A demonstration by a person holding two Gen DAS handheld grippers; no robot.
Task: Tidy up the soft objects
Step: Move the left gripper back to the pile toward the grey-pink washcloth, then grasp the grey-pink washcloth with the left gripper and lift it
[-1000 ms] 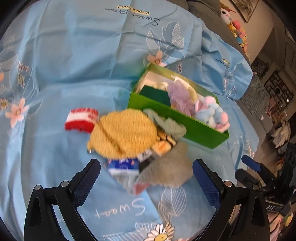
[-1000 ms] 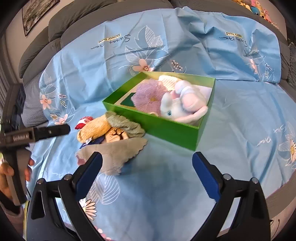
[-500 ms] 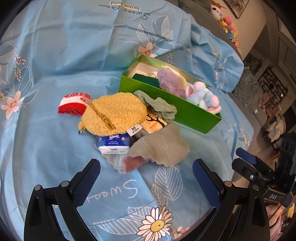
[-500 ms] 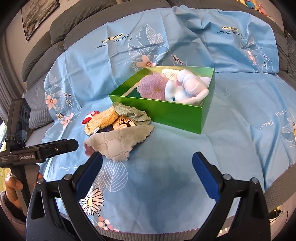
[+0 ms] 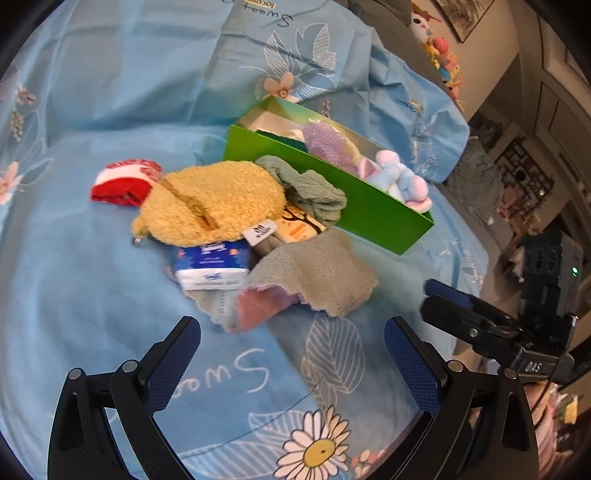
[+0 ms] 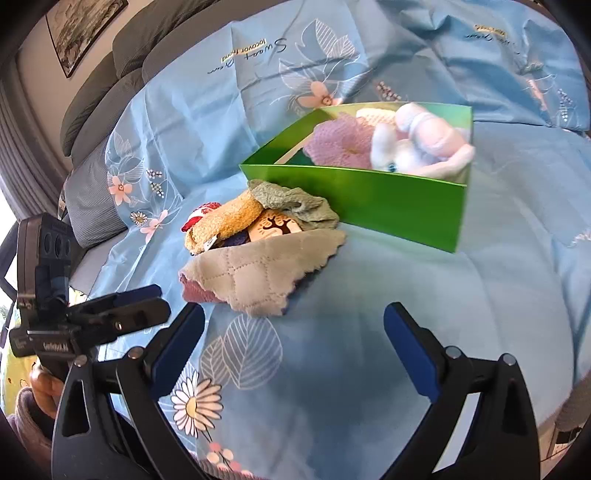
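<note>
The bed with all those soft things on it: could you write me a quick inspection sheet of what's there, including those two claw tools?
Surface: blue floral sheet spread over a bed or sofa, wrinkled.
Job's things: green box holds a purple knit piece and a plush toy. Beside it lies a pile: yellow fuzzy pouch, green cloth, grey quilted cloth, red-and-white knit item.
Clutter: tissue pack and an orange-printed packet in the pile.
Grippers: left gripper and right gripper both open, empty, short of the pile.
Cables: nothing seen.
Surroundings: grey cushions, framed picture, shelf of toys.
</note>
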